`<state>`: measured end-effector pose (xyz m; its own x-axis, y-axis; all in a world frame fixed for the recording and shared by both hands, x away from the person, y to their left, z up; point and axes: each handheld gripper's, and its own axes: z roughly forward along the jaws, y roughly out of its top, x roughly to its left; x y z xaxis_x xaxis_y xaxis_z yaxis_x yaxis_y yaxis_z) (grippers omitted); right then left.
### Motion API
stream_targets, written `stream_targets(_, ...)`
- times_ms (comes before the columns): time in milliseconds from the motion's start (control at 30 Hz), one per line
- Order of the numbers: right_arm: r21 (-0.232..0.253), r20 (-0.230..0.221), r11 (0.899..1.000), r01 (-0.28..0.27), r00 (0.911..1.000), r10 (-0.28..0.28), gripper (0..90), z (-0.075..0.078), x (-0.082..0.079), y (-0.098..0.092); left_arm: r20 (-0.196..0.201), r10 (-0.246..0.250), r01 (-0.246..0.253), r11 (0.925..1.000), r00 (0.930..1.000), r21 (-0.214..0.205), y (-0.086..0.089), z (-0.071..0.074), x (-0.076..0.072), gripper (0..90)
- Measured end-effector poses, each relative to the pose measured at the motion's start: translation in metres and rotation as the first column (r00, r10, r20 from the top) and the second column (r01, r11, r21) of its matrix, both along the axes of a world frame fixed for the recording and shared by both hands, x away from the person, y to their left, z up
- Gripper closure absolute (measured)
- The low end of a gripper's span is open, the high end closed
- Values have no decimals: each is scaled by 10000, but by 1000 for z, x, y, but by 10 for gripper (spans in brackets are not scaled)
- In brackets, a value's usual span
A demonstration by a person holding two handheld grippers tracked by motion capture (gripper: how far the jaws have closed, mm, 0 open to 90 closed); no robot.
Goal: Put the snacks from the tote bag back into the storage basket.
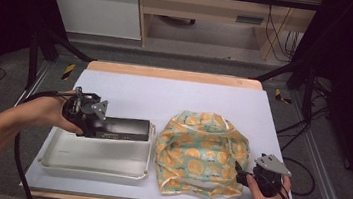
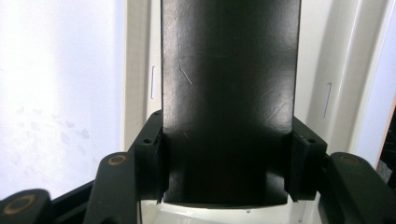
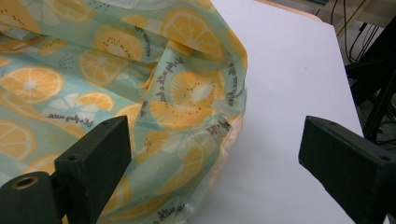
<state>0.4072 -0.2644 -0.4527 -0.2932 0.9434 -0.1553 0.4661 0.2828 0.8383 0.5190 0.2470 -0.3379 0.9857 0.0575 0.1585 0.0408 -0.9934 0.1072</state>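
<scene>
A long black box (image 1: 123, 128) lies across the back rim of a white tray (image 1: 97, 158) at the table's left. My left gripper (image 1: 95, 120) is shut on the box's left end; in the left gripper view both pads (image 2: 156, 156) press the sides of the black box (image 2: 229, 93). A crumpled green cloth with an orange-slice print (image 1: 201, 152) lies right of the tray. My right gripper (image 1: 240, 173) stands open at the cloth's lower right corner, and in the right gripper view the cloth's edge (image 3: 196, 107) reaches between its spread jaws (image 3: 212, 154) without being pinched.
The white mat (image 1: 175, 97) covers the table, with bare room behind the tray and the cloth. The wooden table edge (image 1: 172, 74) runs along the back. Cables (image 1: 302, 169) trail off the right side, past a metal rail.
</scene>
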Motion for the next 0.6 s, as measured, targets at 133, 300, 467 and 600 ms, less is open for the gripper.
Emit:
stream_targets(133, -43, 27, 10000, -4, 10000, 5, 98, 0, 0, 1, 34, -23, 23, 10000, 10000, -62, 1, -3, 1, 432)
stream_targets(300, -53, 10, 10000, 26, 10000, -25, 98, 0, 0, 0, -98, -96, 96, 10000, 9999, -13, 1, -10, 1, 432)
stream_targets(467, -40, 21, 10000, 27, 10000, -27, 99, 0, 0, 0, -147, -161, 161, 9999, 9998, 37, -3, -15, 2, 433)
stream_targets(600, -21, 16, 10000, 15, 10000, -15, 99, 0, -1, 0, -254, -259, 260, 9997, 9993, 24, -5, -18, 2, 433)
